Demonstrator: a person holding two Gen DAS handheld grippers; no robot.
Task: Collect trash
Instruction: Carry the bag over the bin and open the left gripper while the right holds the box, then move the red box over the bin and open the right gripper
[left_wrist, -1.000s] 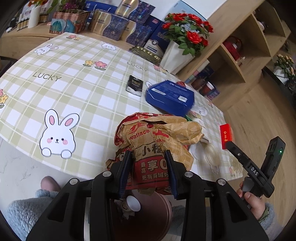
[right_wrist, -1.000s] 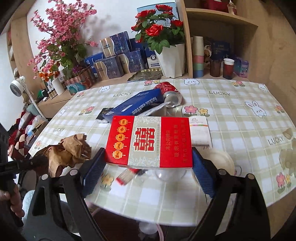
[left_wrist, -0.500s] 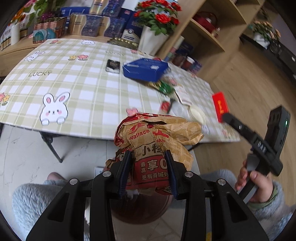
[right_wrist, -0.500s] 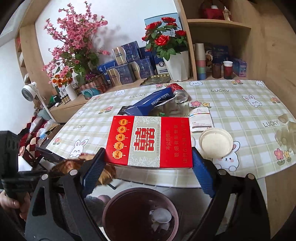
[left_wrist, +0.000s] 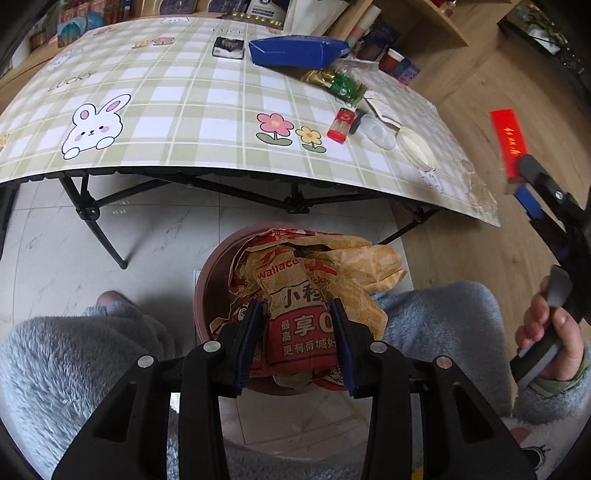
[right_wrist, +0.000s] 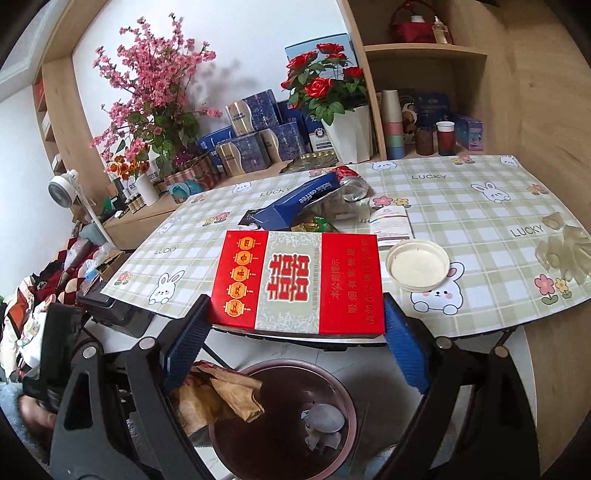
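Note:
My left gripper (left_wrist: 295, 325) is shut on a crumpled brown and red paper bag (left_wrist: 314, 280) and holds it over the round dark red trash bin (left_wrist: 207, 280) on the floor. My right gripper (right_wrist: 295, 328) is shut on a flat red carton (right_wrist: 299, 284) and holds it above the bin (right_wrist: 280, 417), in front of the table edge. The bag (right_wrist: 218, 398) shows at the bin's left rim in the right wrist view. The carton (left_wrist: 508, 140) shows at the right in the left wrist view. Some white trash (right_wrist: 321, 424) lies inside the bin.
The checked table (left_wrist: 184, 110) holds a blue box (left_wrist: 295, 50), a dark packet (left_wrist: 229, 48), green wrappers (left_wrist: 340, 83), a small red item (left_wrist: 340, 123), a white round lid (right_wrist: 417, 264) and a leaflet (right_wrist: 393, 223). Folding table legs (left_wrist: 96, 221) stand beside the bin. Shelves and flower pots are behind.
Both grippers have drawn back off the table and lowered. The paper bag now hangs over the bin, and the red carton is above the bin's far side.

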